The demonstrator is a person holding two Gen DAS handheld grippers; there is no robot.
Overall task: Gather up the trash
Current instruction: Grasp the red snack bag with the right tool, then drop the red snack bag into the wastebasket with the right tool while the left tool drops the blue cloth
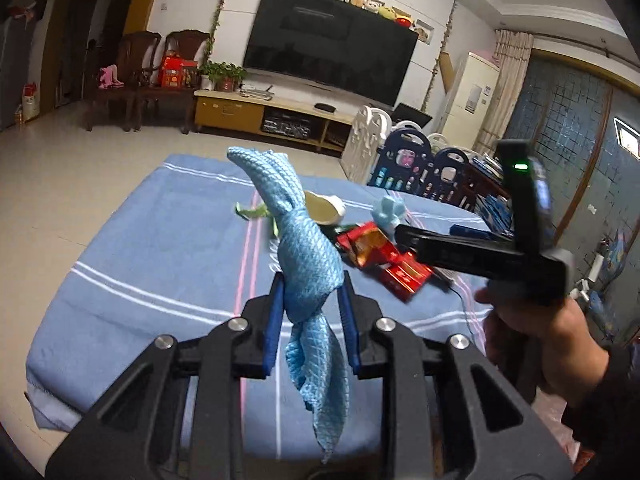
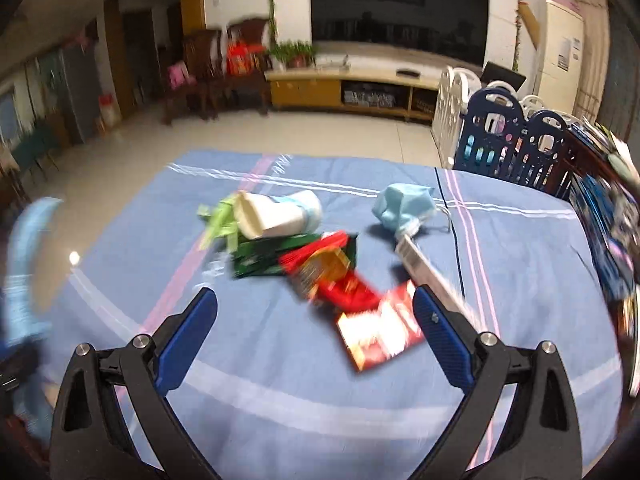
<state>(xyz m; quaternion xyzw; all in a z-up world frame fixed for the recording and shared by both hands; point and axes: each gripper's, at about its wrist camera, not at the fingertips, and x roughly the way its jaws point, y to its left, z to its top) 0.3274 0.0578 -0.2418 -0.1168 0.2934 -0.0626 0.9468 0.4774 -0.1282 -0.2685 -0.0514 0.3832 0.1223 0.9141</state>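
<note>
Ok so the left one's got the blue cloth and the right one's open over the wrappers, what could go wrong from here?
1. The blue cloth sits loosely bunched between the left gripper fingers, its tail hanging below; it could slip out or snag.
2. The red wrappers overlap the green wrapper, so the open right gripper may pinch several, or the tablecloth.
3. The paper cup lies on its side and could roll if nudged.
</note>
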